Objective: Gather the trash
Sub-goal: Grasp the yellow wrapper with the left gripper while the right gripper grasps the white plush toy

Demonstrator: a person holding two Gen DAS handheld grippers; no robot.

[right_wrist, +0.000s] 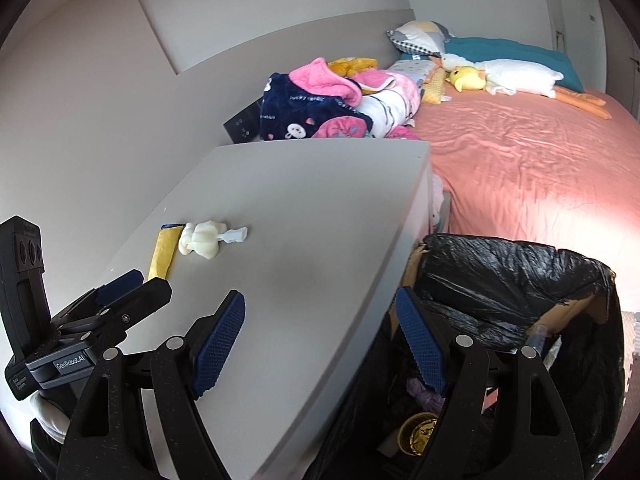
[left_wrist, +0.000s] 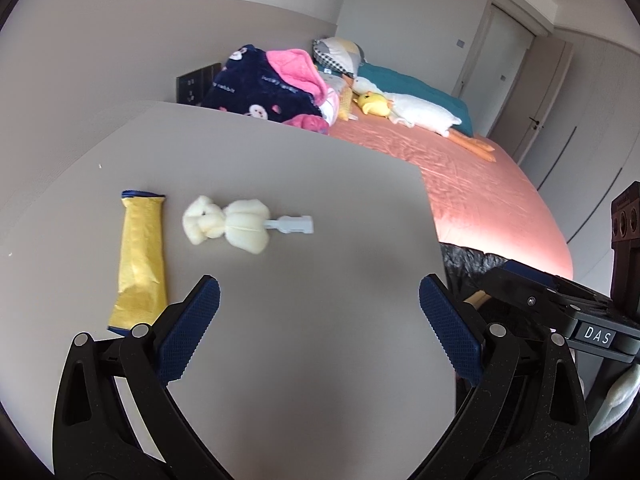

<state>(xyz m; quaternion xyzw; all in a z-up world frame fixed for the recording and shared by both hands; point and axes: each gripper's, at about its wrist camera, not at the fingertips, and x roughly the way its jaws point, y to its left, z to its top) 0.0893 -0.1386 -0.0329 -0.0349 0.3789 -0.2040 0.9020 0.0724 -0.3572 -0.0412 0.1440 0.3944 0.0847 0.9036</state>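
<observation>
Left claw: your left gripper (left_wrist: 320, 300) is wide open with nothing in it, over the grey table (left_wrist: 300, 168).
Right claw: your right gripper (right_wrist: 320, 320) is wide open too, empty, at the table's edge.
Yellow wrapper: the yellow wrapper (left_wrist: 140, 256) lies flat on the table, just ahead of your left claw's left finger.
White fluffy thing: the white fluffy thing (left_wrist: 228, 226) lies beside the wrapper, not touching it.
Bin: the bin with a black bag (right_wrist: 500, 272) stands right next to the table, by the pink bed (right_wrist: 520, 160).
</observation>
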